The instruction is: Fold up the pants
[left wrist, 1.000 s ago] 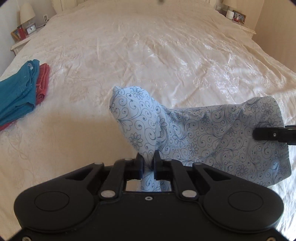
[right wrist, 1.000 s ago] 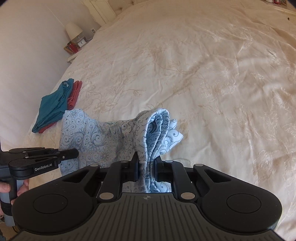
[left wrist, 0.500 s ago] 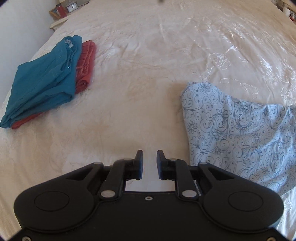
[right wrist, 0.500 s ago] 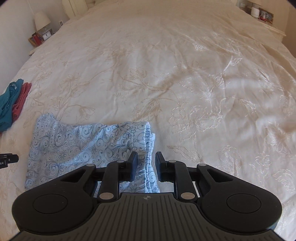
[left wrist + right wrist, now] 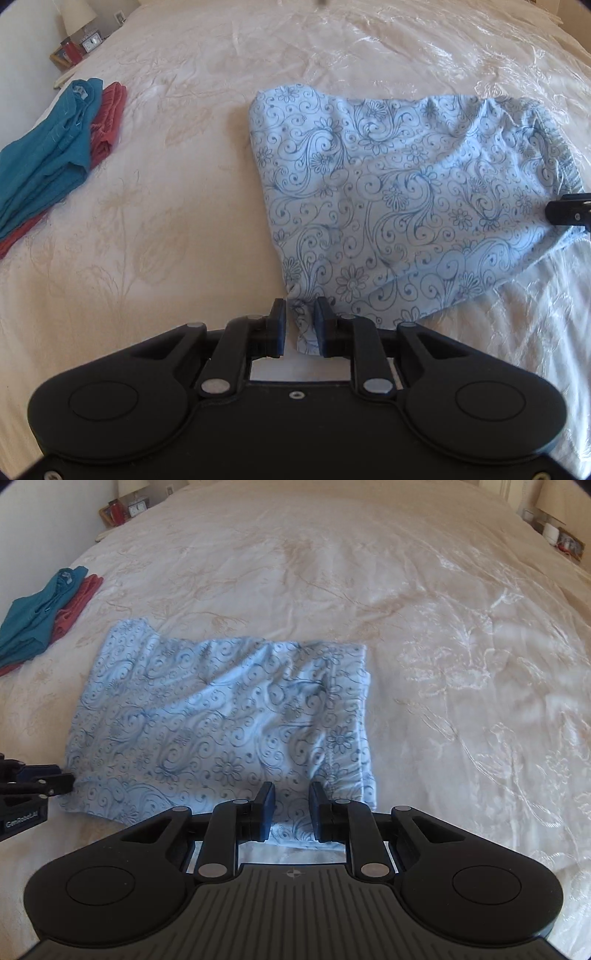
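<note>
The light-blue flower-print pants [image 5: 406, 184] lie folded into a flat, rumpled rectangle on the cream bedspread [image 5: 166, 240]. My left gripper [image 5: 299, 325] is at their near left corner. A bunched tip of cloth stands between its opening jaws, which do not pinch it. In the right wrist view the pants [image 5: 221, 716] spread ahead. My right gripper [image 5: 291, 805] hovers over their near right edge, its jaws closing, with cloth lying under the gap. Each gripper's tip shows at the edge of the other's view: right gripper [image 5: 569, 212], left gripper [image 5: 37, 782].
A folded teal garment [image 5: 48, 155] lies on a red one [image 5: 107, 122] at the bed's left side. A nightstand [image 5: 74, 48] with a lamp and clock stands at the far left. Another nightstand [image 5: 557, 531] is at the far right.
A second ago both grippers pinched the pants, lifted in a bunch. Now the pants lie flat on the bed, both grippers are lower, and their jaws have loosened.
</note>
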Demonstrator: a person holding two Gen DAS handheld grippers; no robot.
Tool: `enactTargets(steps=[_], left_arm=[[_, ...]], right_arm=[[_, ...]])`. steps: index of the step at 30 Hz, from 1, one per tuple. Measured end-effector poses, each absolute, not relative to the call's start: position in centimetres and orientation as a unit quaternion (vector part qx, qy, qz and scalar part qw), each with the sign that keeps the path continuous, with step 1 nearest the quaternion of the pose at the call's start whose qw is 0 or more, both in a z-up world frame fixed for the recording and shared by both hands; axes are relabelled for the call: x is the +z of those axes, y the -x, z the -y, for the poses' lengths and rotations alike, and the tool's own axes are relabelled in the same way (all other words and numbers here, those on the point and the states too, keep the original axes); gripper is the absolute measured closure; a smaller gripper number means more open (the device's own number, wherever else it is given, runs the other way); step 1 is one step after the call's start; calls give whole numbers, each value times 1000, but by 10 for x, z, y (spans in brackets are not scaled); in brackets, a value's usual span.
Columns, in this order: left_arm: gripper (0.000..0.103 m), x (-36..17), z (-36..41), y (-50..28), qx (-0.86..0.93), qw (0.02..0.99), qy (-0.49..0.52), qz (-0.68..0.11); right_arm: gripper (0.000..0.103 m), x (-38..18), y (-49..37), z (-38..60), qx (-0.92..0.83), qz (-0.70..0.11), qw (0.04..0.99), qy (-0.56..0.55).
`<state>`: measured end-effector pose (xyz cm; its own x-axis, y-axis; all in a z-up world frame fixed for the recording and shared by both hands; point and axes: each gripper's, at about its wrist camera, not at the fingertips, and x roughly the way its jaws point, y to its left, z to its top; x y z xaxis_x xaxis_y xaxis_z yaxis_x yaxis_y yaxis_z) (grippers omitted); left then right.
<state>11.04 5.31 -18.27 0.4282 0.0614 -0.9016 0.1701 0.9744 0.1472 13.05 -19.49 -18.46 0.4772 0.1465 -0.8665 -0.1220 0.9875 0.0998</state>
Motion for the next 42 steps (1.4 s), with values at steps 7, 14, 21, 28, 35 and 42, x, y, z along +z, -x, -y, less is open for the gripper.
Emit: enactTargets(steps=[7,14,21,28,35,42], left_arm=[[75,-157,-56,-104,-33,854,-111,-507],[74,-140,-34,-153,-52,874,-101,-473],[74,-173,-29,-209,-23,856,-91,-508],[74,-179,-29,-217,-14,842,-96,-531],[74,-148,-26,-188,1,833,-72,-549],[60,-96,-17,-136,1,848,-56,-526]], right_arm=[[87,-162,-113,213,87,-476,874,-39],[87,-153,-150,205,98,-433,896,-23],[87,-183,-197,206,47,-468,883,-3],[85,-185,-196,214,44,-473,880,-22],[83,-145,-163,218,36,-453,889,-48],[83,-105,-115,203,43,-447,893,-26]])
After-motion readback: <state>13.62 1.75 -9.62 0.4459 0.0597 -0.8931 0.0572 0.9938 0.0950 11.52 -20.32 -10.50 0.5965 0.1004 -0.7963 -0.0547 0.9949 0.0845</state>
